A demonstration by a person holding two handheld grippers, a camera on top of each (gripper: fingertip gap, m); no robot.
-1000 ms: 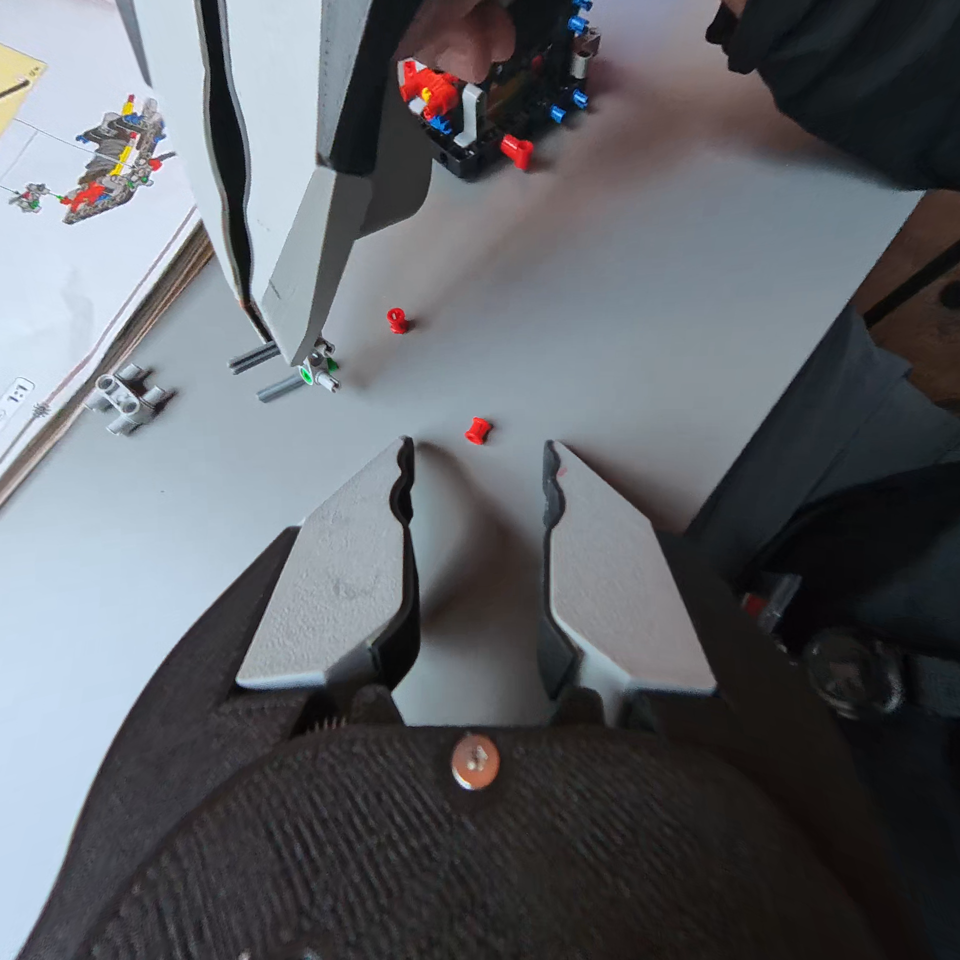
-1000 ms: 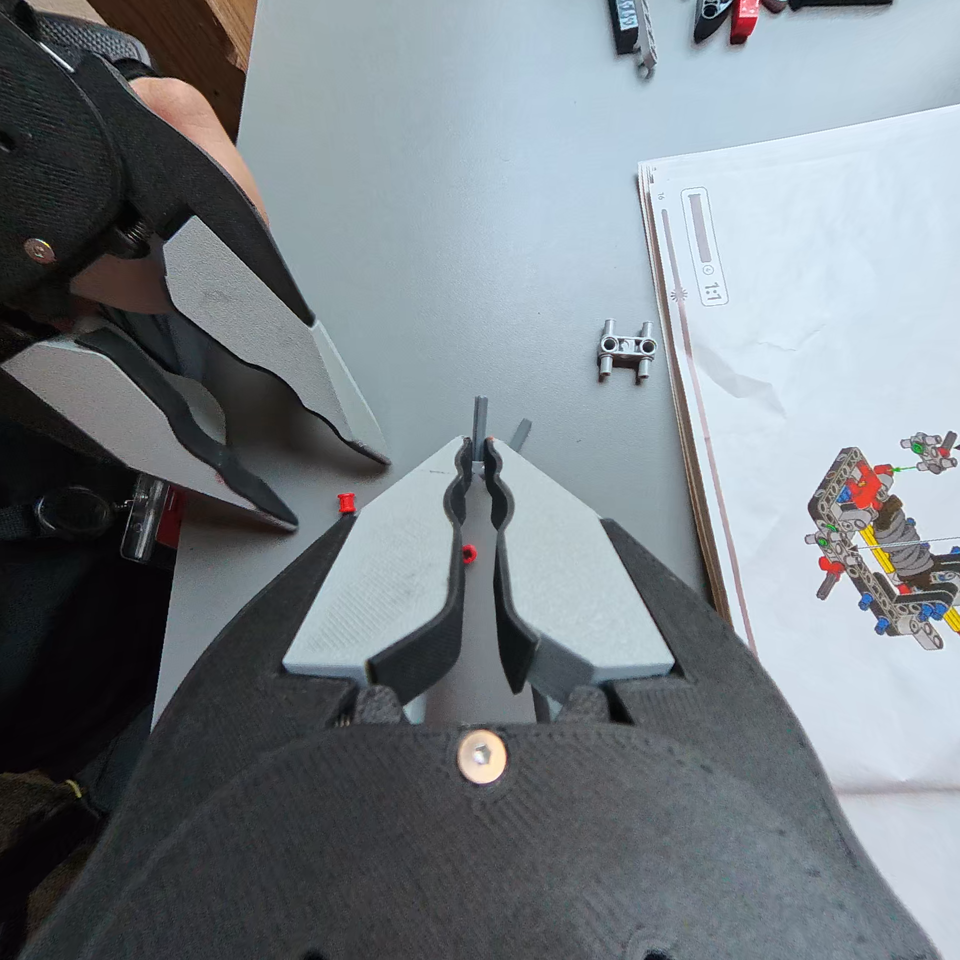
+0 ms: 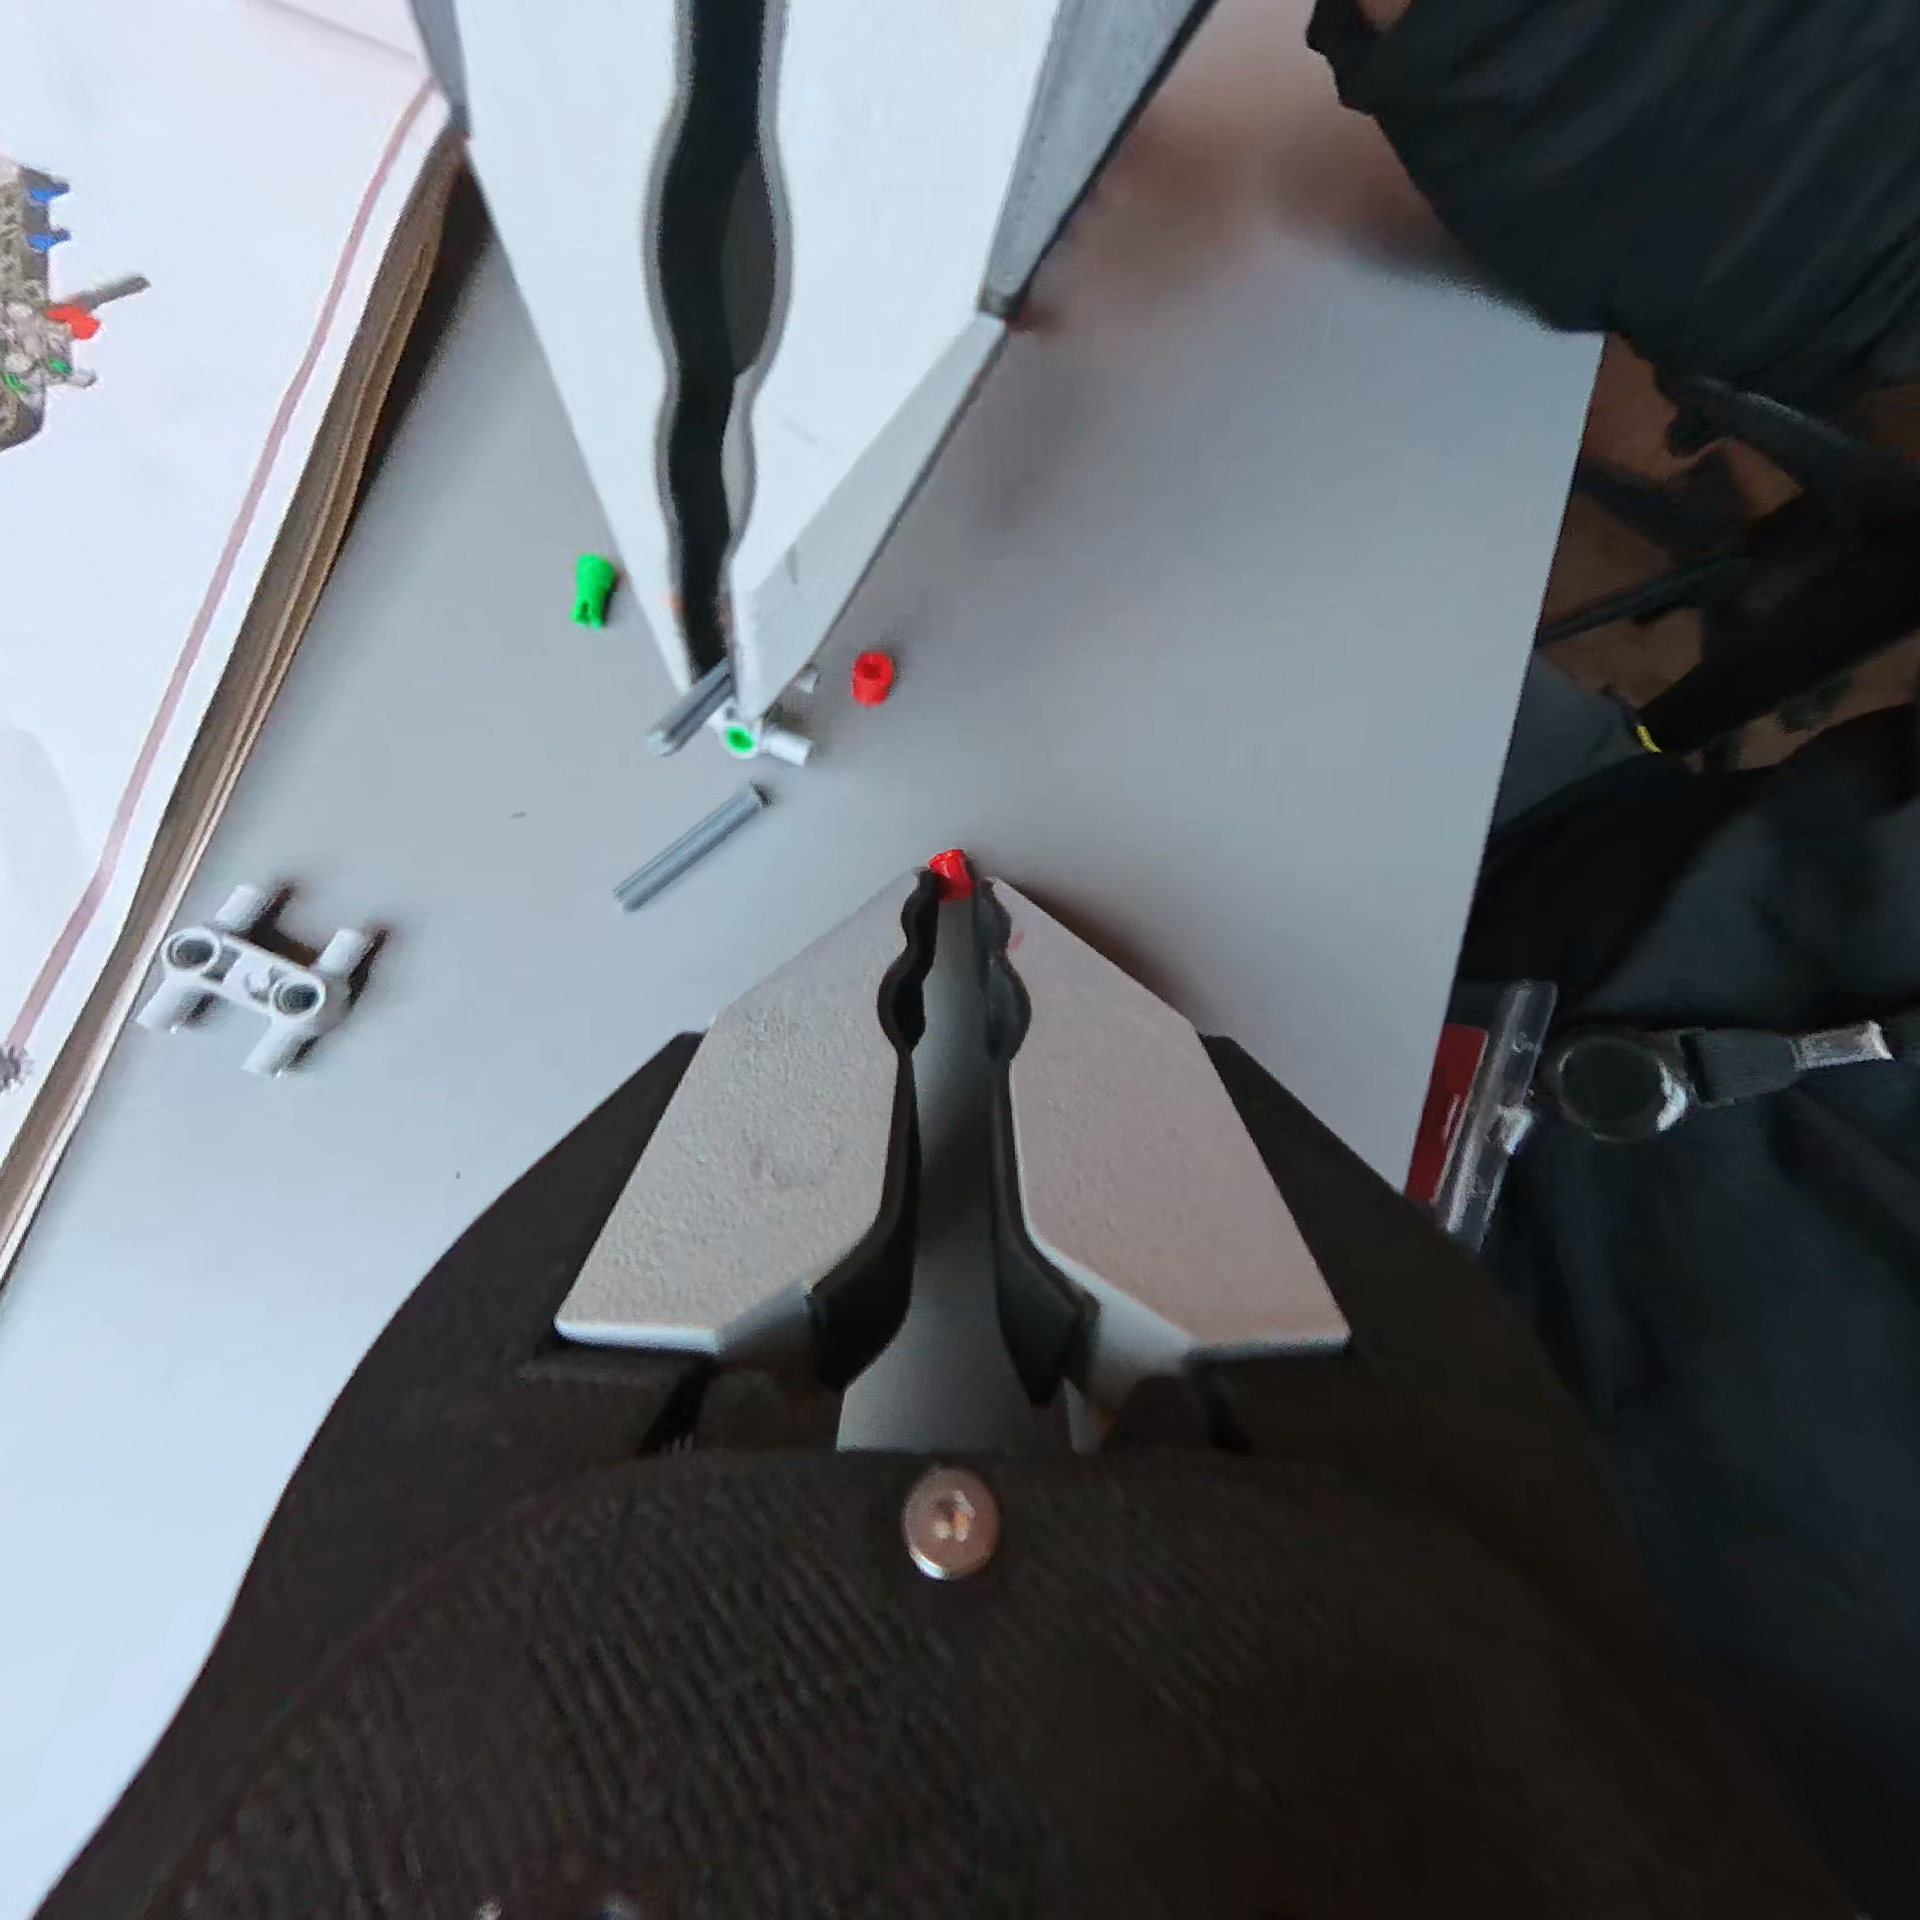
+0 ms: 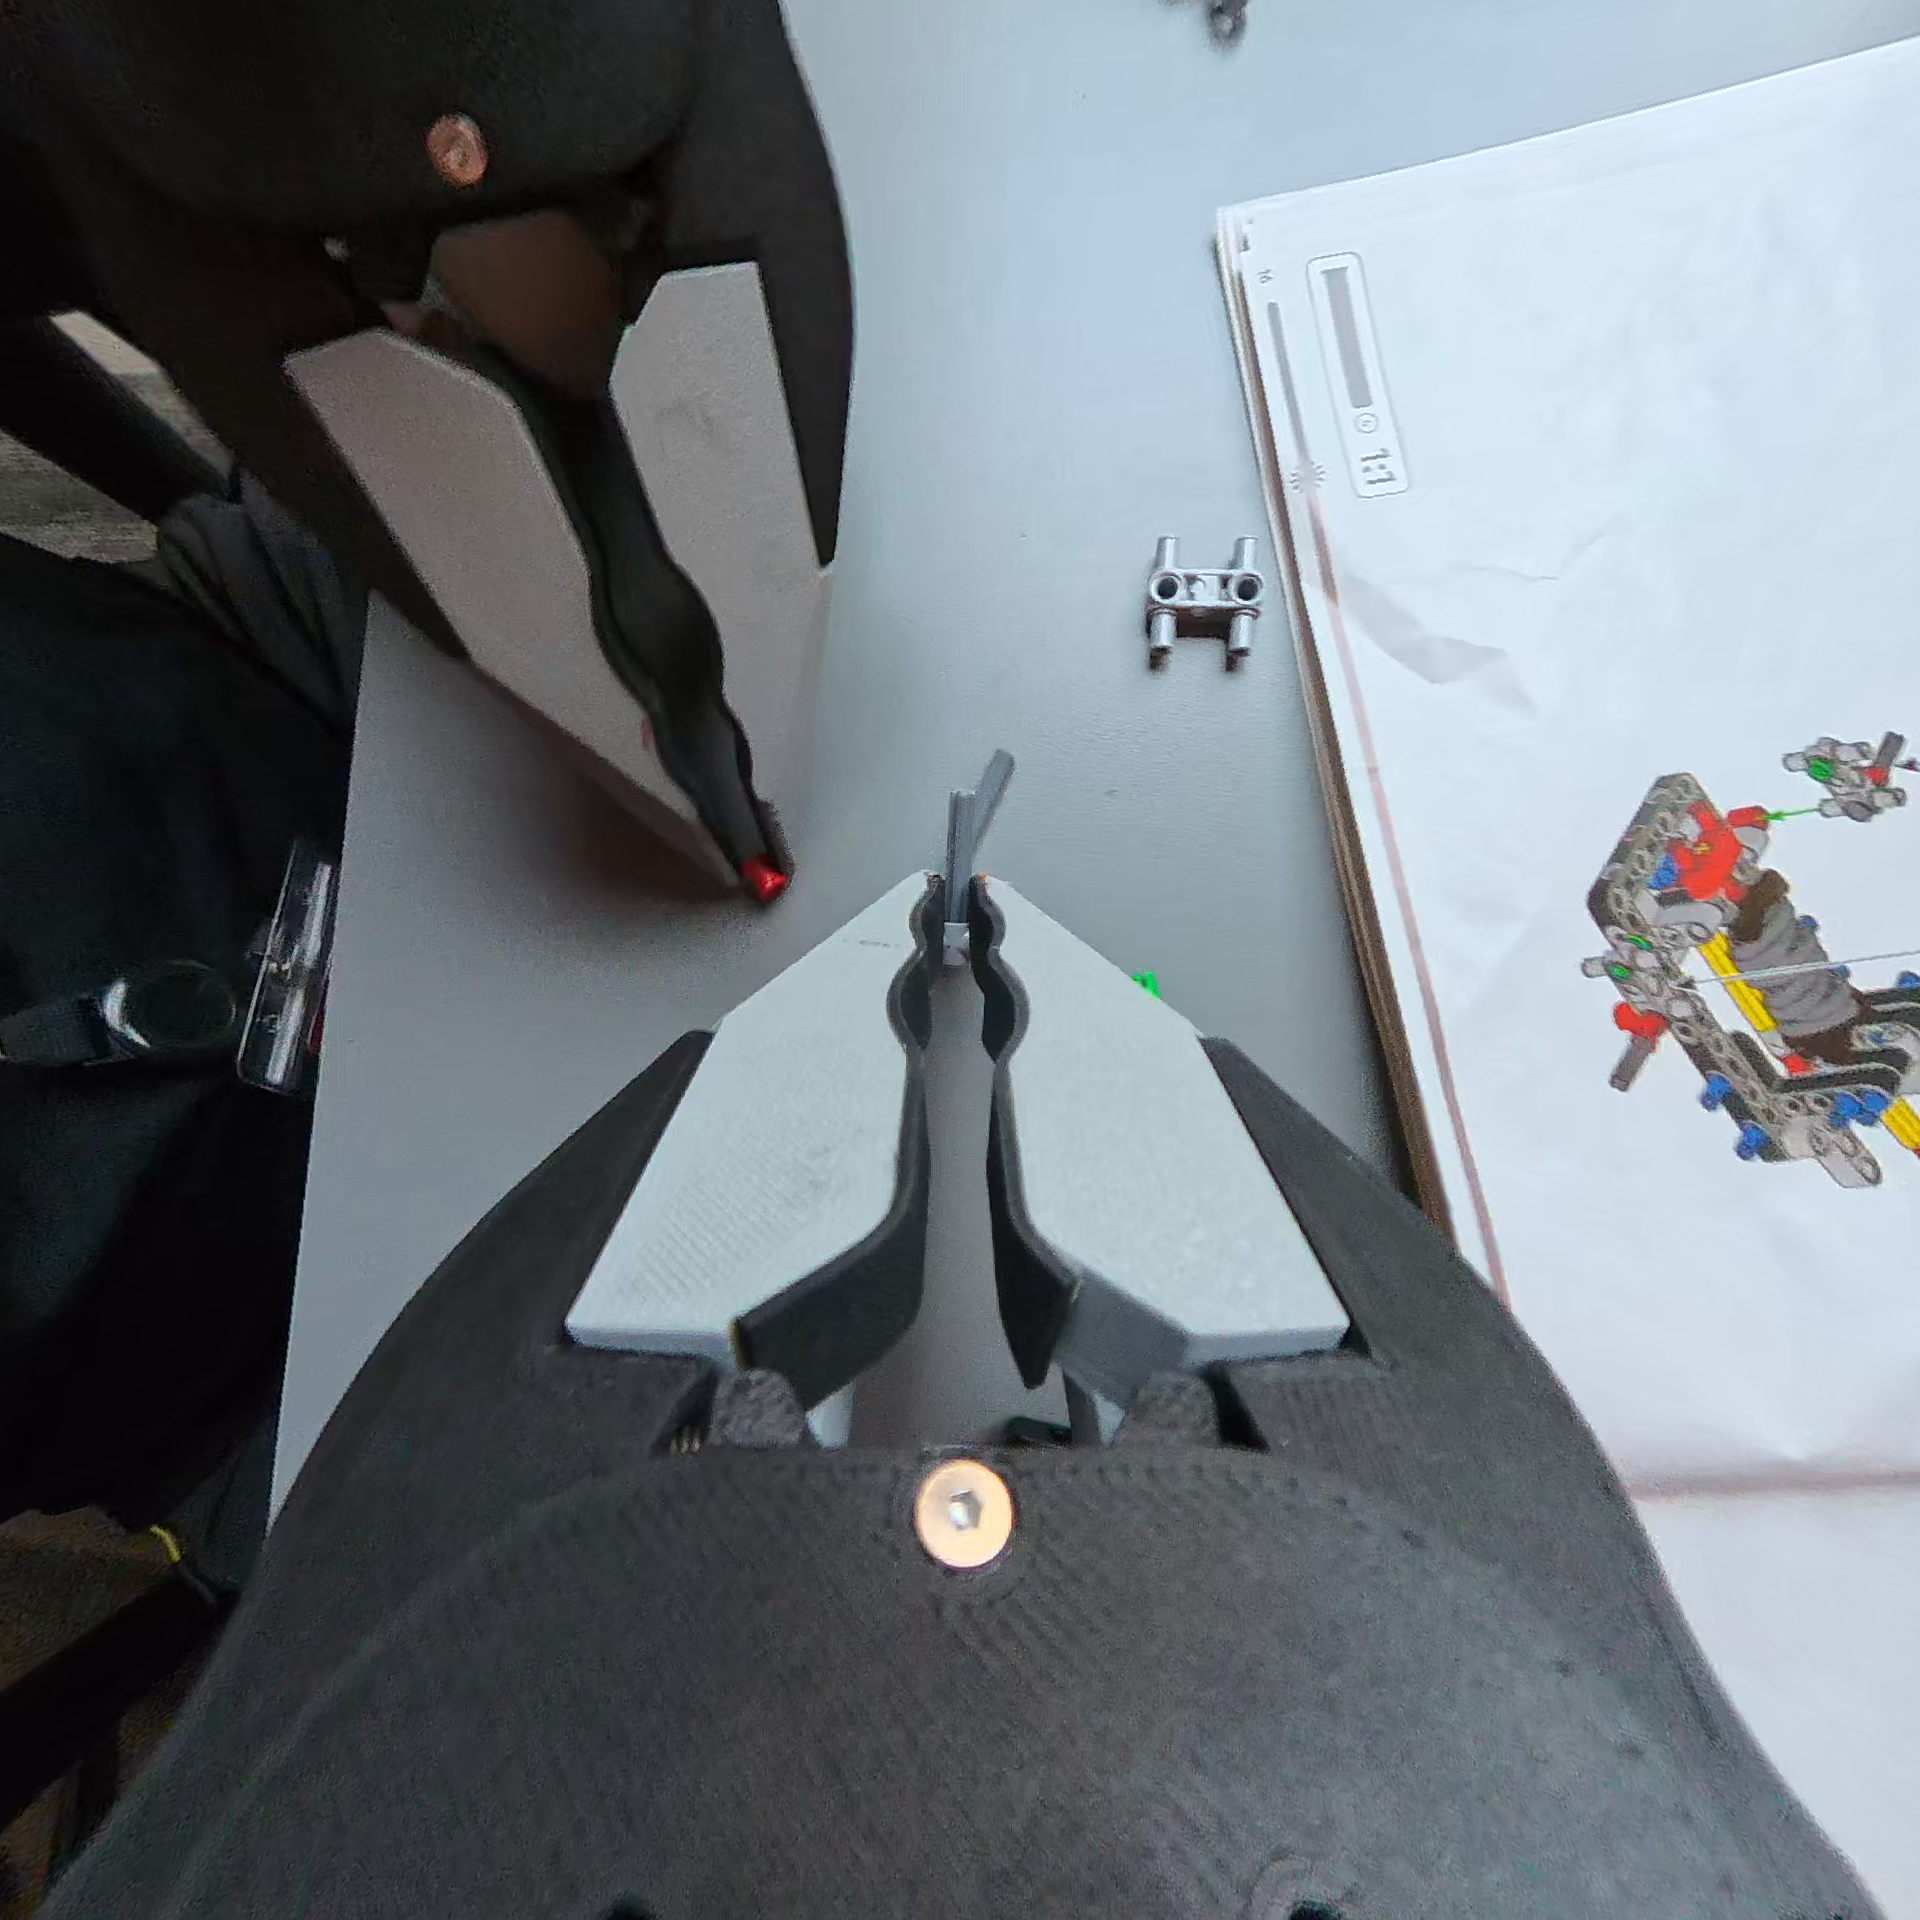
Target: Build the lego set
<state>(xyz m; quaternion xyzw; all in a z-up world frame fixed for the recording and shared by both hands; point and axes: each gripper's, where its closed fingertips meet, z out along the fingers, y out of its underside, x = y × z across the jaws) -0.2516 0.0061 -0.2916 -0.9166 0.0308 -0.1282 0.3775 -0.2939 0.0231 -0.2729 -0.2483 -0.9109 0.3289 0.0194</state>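
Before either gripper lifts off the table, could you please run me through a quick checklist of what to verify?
1. Left gripper shut on the red bush: ok, though it is pinched only at the very tips.
2. Right gripper shut on the grey axle assembly: ok.
3. Hold on the red bush deep enough to survive lifting: cannot tell.
4. Second red bush lying free on the table, apart from both grippers: ok.
5. Loose grey axle and green pin out of the way: ok.
6. Instruction booklet open and visible: ok.
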